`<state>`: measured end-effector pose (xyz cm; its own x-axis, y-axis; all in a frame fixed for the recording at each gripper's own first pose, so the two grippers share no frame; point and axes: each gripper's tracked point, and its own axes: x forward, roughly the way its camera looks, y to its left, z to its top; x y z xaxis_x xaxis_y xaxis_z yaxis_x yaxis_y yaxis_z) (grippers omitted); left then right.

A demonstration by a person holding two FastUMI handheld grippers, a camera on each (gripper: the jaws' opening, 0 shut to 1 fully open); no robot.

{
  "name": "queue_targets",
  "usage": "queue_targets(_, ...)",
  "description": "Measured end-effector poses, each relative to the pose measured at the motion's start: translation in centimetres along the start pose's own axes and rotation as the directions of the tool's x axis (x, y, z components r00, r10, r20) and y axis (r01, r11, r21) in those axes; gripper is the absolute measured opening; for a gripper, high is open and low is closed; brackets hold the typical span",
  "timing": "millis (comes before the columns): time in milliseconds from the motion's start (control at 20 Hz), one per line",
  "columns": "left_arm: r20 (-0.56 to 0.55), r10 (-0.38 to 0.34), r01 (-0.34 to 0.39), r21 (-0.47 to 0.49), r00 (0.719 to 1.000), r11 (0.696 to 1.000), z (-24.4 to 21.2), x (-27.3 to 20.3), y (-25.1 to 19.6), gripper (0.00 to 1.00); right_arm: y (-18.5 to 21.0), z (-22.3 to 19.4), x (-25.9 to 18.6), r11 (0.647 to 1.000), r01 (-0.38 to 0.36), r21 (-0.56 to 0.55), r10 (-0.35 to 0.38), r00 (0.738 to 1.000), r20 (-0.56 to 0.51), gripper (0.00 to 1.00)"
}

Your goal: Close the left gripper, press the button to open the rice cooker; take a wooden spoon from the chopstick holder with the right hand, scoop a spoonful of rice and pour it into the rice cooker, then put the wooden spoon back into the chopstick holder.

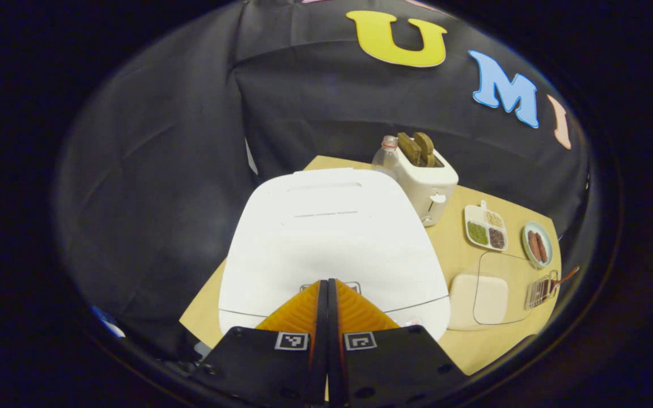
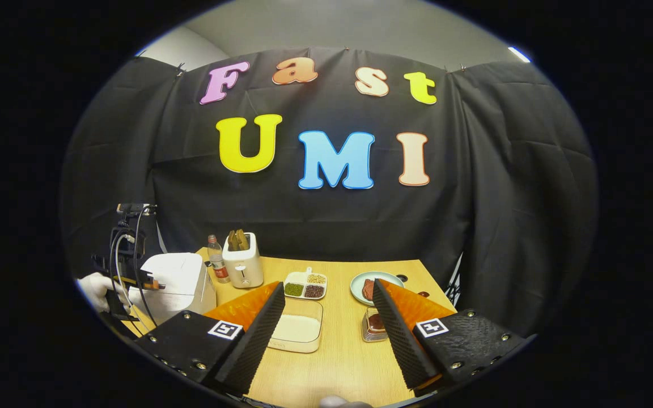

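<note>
— Item one, your left tongs?

— My left gripper (image 1: 327, 283): fingers pressed together, no gap between them, nothing held. They point down and forward at the white rice cooker (image 1: 326, 238), tips over the front of its closed lid, right at the small panel (image 1: 331, 285) near the front edge. Whether the tips touch it I cannot tell. In the right gripper view the same tool (image 2: 134, 280) appears far to the left, held in my gloved hand (image 2: 97, 290), cables looping up from it, its nose against the front of the cooker (image 2: 179, 283).

— Item two, the right tongs?

— My right gripper (image 2: 329, 294): spread wide, empty, held level above the near edge of the wooden table (image 2: 338, 362), looking straight across it at the booth wall.

— Item three, the spoon and its holder?

— Chopstick holder (image 2: 374, 326): a small wire rack, just ahead of my right finger (image 2: 400, 334), partly hidden behind it. In the left gripper view the rack (image 1: 541, 290) stands at the table's right side with the wooden spoon (image 1: 565, 277) leaning out of it, handle up and to the right.

— Item four, the rice?

— Clear container of white rice (image 2: 298, 330): lies between my two right fingers, beyond their tips, well apart from them.

— Remaining stock?

— Toaster (image 2: 242, 263) with bread, a bottle (image 2: 217, 263) beside it, a divided dish of beans (image 2: 305, 286), a plate (image 2: 374, 286) of sausages.
</note>
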<state>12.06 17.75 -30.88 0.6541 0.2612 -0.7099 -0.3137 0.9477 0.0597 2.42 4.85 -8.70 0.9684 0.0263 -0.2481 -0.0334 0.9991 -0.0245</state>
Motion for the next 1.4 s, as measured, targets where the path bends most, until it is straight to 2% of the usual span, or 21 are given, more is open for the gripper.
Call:
queue_targets(50, 0.076, 0.011, -0.011, 0.005, 0.997, 1.000, 1.8, -0.6, 0.1, 0.09, -0.1, 0.3, -0.1, 1.000, 0.004, -0.002, -0.004, 1.000, 0.013, 0.96)
queue_targets(150, 0.282, 0.041, -0.043, 0.000, 0.958, 0.999, 6.3, -3.2, 0.7, 0.09, -0.1, 0.9, -0.4, 1.000, -0.001, 0.001, 0.001, 0.999, 0.052, 0.96)
queue_targets(250, 0.471, 0.044, -0.042, -0.013, 0.881, 0.999, 11.4, -7.7, 1.0, 0.09, 0.0, 1.6, -0.6, 1.000, -0.004, 0.002, 0.004, 0.996, 0.088, 0.95)
queue_targets(450, 0.629, 0.012, 0.017, -0.040, 0.778, 0.999, 15.5, -15.7, 0.1, 0.10, -0.4, 2.6, -0.9, 1.000, 0.004, -0.001, -0.004, 0.992, 0.128, 0.95)
queue_targets(700, 0.658, -0.075, 0.092, 0.008, 0.749, 0.996, 16.1, -20.7, -2.2, 0.09, -0.8, 3.2, -0.8, 1.000, 0.010, 0.008, -0.011, 0.989, 0.144, 0.95)
queue_targets(1000, 0.625, -0.137, 0.151, 0.031, 0.768, 0.988, 13.0, -22.8, -3.9, 0.10, -2.1, 2.8, -0.4, 0.999, 0.031, 0.023, -0.034, 0.989, 0.145, 0.95)
queue_targets(1100, 0.626, -0.164, 0.162, 0.062, 0.763, 0.985, 11.9, -23.8, -4.6, 0.10, -2.7, 2.3, 0.0, 0.998, 0.044, 0.033, -0.048, 0.990, 0.136, 0.95)
queue_targets(1150, 0.634, -0.184, 0.175, 0.078, 0.751, 0.981, 11.6, -24.6, -4.9, 0.10, -3.0, 1.9, 0.1, 0.998, 0.053, 0.038, -0.057, 0.990, 0.127, 0.95)
queue_targets(1200, 0.644, -0.213, 0.197, 0.098, 0.735, 0.976, 11.5, -25.3, -5.5, 0.16, -3.3, 1.7, 0.2, 0.997, 0.058, 0.043, -0.063, 0.990, 0.125, 0.95)
queue_targets(1300, 0.662, -0.246, 0.213, 0.131, 0.708, 0.968, 11.3, -26.7, -6.2, 0.50, -4.0, 1.4, 0.5, 0.996, 0.073, 0.046, -0.079, 0.988, 0.131, 0.95)
queue_targets(1400, 0.673, -0.259, 0.219, 0.146, 0.692, 0.965, 10.9, -27.9, -6.6, 0.83, -4.7, 0.3, 1.0, 0.995, 0.086, 0.056, -0.092, 0.989, 0.119, 0.95)
